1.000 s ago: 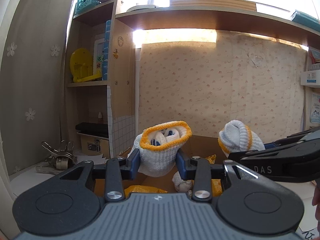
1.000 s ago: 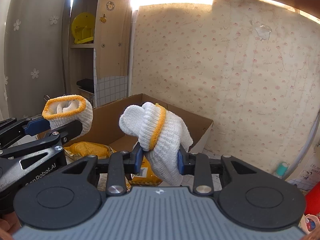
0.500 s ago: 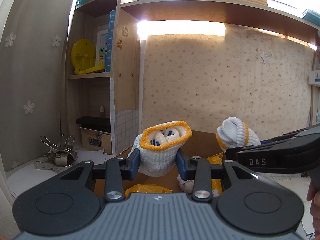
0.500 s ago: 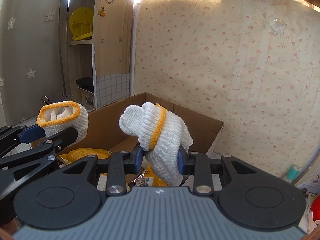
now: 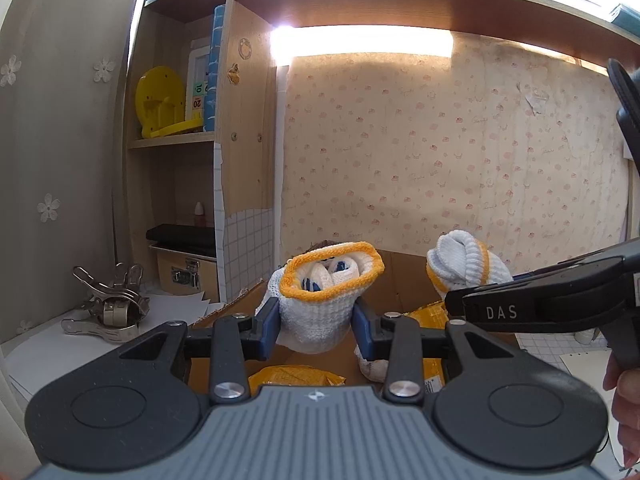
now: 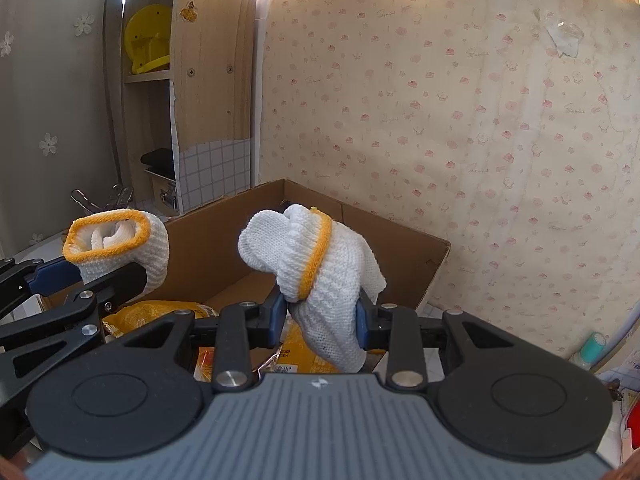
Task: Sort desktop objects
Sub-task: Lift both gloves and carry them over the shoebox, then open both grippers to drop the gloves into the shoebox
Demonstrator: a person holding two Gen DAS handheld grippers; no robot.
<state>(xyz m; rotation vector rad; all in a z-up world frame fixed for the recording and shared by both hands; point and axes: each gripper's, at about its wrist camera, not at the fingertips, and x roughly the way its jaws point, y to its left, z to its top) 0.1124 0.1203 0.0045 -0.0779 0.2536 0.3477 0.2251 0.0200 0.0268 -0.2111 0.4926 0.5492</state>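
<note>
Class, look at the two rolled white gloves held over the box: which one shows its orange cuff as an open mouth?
The glove in the left gripper: its cuff gapes open, unlike the glove in the right gripper.

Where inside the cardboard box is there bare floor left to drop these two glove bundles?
Bare floor shows in the cardboard box along its far wall and back corner, beyond the yellow packets. The near side is crowded with those packets. Both glove bundles, left and right, are held above the box.
</note>
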